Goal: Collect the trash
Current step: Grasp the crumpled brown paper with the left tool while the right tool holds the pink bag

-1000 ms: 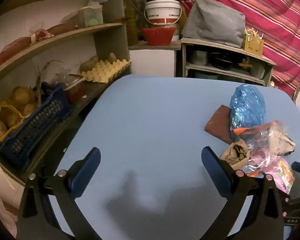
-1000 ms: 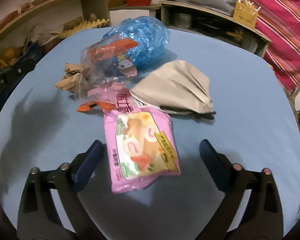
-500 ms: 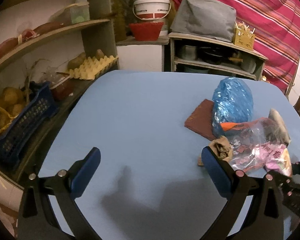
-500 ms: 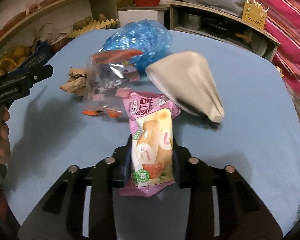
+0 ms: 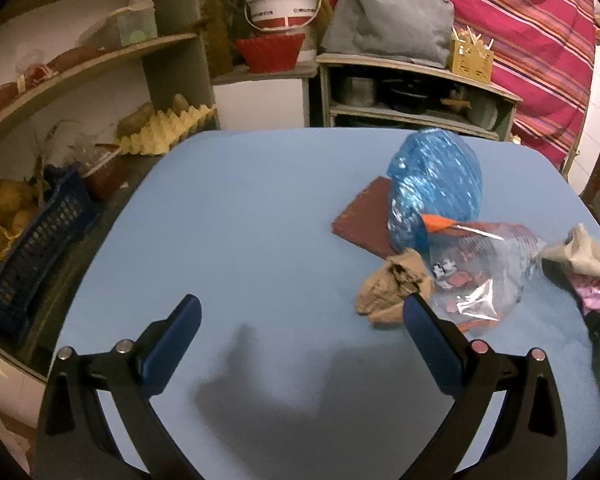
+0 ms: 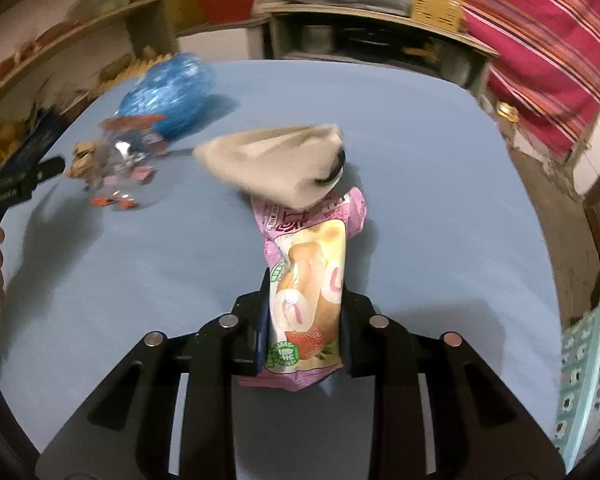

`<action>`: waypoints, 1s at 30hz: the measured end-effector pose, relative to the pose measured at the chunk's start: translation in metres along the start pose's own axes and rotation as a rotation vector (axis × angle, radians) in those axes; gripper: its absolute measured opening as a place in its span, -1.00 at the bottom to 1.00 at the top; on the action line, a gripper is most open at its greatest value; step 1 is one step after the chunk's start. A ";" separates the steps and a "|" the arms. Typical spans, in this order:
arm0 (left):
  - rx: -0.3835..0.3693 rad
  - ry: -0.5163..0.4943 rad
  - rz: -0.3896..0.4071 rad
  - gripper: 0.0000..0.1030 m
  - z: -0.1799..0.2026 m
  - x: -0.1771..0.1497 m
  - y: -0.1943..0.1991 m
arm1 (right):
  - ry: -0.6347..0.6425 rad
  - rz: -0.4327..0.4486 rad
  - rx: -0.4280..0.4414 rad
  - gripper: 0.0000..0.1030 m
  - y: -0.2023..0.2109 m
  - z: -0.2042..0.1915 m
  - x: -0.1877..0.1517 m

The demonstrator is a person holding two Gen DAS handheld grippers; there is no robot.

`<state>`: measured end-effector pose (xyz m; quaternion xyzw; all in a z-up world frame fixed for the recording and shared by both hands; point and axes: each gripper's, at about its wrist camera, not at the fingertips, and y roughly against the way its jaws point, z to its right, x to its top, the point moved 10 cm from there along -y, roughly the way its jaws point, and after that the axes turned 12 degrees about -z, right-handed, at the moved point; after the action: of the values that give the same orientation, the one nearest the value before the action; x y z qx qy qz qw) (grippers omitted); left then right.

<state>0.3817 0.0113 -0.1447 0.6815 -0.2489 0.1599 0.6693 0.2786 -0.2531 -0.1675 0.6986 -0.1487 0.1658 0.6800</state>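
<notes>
So far only 1 piece looked collected: the right hand-held gripper point(image 6: 302, 320) was clenched on a pink plastic snack wrapper w/ a bread-roll print point(image 6: 306, 280), held upright btwn the blue pads, apparently lifted off the light-blue desk point(image 6: 140, 272). A beige crumpled paper bag point(image 6: 276, 164) sat at the wrapper's top edge; couldn't tell whether it rested on it or lay behind. A pale-green lattice plastic basket point(image 6: 588, 384) showed at the right edge, prob. the drop spot, wrapper not in it yet.

Left on the desk, approx. 4 more: a blue crinkled plastic bag point(image 5: 436, 188), a clear plastic packet w/ an orange strip point(image 5: 480, 268), a brown crumpled paper wad point(image 5: 392, 284), and a flat dark-red card point(image 5: 364, 220) under the blue bag.

Left hand-held gripper point(image 5: 300, 320) hovered low over bare desk, released, jaws spread wide, right finger just beside the wad, gripping nothing. Right view was motion-blurred.
</notes>
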 end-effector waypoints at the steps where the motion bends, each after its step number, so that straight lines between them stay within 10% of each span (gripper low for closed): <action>1: -0.003 -0.001 -0.003 0.91 0.001 -0.001 -0.001 | -0.005 0.003 -0.005 -0.47 0.001 0.005 -0.001; 16: -0.085 0.013 -0.056 0.88 0.042 0.008 -0.028 | -0.029 0.025 0.014 -0.47 0.002 0.024 -0.006; 21: -0.137 0.029 -0.106 -0.11 0.046 0.007 -0.040 | -0.020 0.030 0.020 -0.47 0.005 0.020 -0.008; 30: -0.077 0.019 -0.054 -0.11 0.035 0.000 -0.006 | 0.012 0.028 0.135 -0.47 0.038 -0.004 -0.022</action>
<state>0.3812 -0.0240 -0.1513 0.6601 -0.2300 0.1387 0.7015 0.2425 -0.2505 -0.1427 0.7397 -0.1425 0.1890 0.6299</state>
